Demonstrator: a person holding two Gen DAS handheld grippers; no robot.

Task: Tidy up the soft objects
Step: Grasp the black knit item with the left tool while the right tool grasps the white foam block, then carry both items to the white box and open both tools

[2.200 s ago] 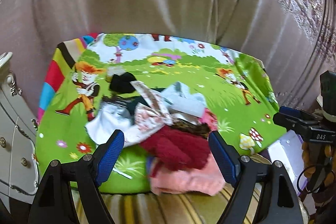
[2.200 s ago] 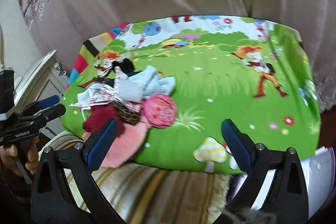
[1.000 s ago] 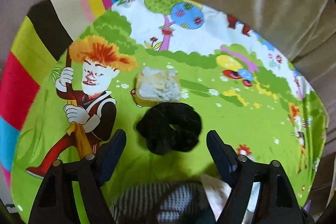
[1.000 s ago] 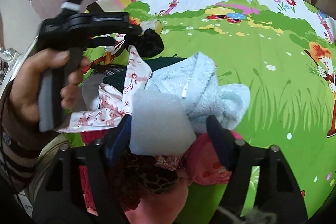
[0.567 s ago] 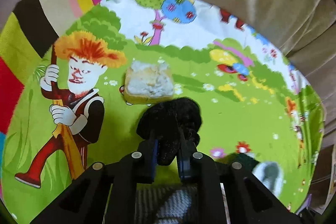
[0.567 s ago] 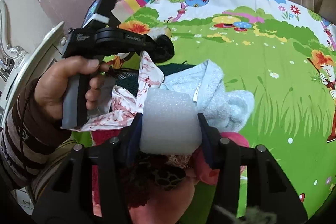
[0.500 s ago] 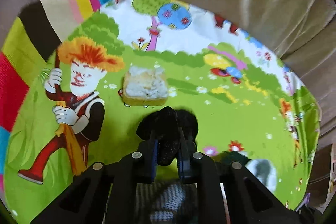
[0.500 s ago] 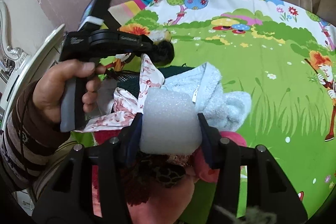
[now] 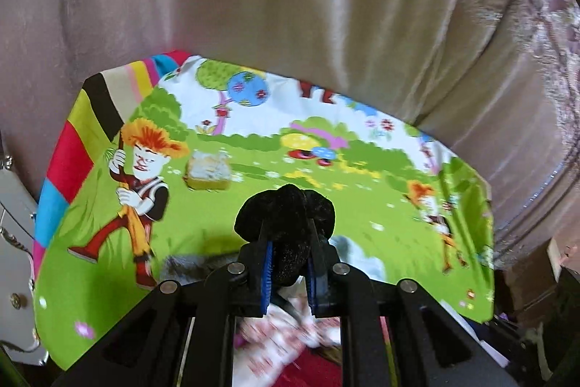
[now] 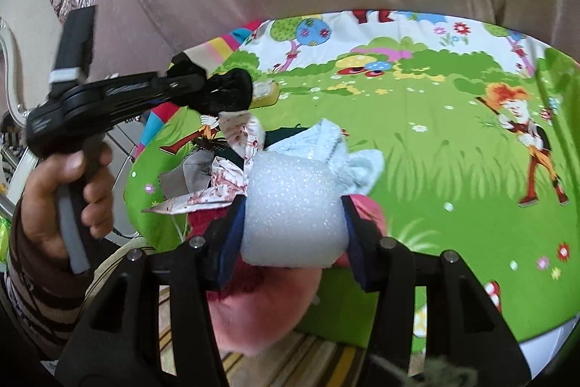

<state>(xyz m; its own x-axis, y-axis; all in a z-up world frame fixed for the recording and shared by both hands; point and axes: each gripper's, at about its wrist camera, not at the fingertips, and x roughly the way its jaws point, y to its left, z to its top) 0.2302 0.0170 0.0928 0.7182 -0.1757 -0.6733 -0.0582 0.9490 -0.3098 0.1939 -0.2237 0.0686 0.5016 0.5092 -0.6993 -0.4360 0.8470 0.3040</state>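
- Gripping a black fluffy scrunchie (image 9: 286, 220), the left tool (image 9: 288, 272) has its blue pads pressed narrow on the lower part of it; the rest of the scrunchie bulges out above the fingertips.
- From the right wrist view, the same left tool (image 10: 203, 89) is held up in the air by a hand (image 10: 63, 194) in a striped sleeve, and the scrunchie (image 10: 228, 91) hangs clear above the pile.
- The right tool (image 10: 291, 227) holds a white foam block (image 10: 293, 213) between its two pads, at a middle width; the block fills the gap fully and stands out in front of the fingers.
- Just behind the foam block lies a pile of soft things: a light blue towel (image 10: 340, 151), a white cloth with red flowers (image 10: 224, 176), a dark red woolly piece (image 10: 203, 220) and a pink cloth (image 10: 261, 307).
- The pile rests on the near left part of a desk covered with a bright green cartoon cloth (image 10: 435, 147).
- Farther on this cloth, a small yellow sponge with a whitish top (image 9: 208, 173) lies alone, apart from the pile, beside the printed figure with orange hair.
- Behind the desk hangs a beige curtain (image 9: 290, 6).
- At the left edge a white cabinet (image 9: 14, 223) with metal handles is partly seen.
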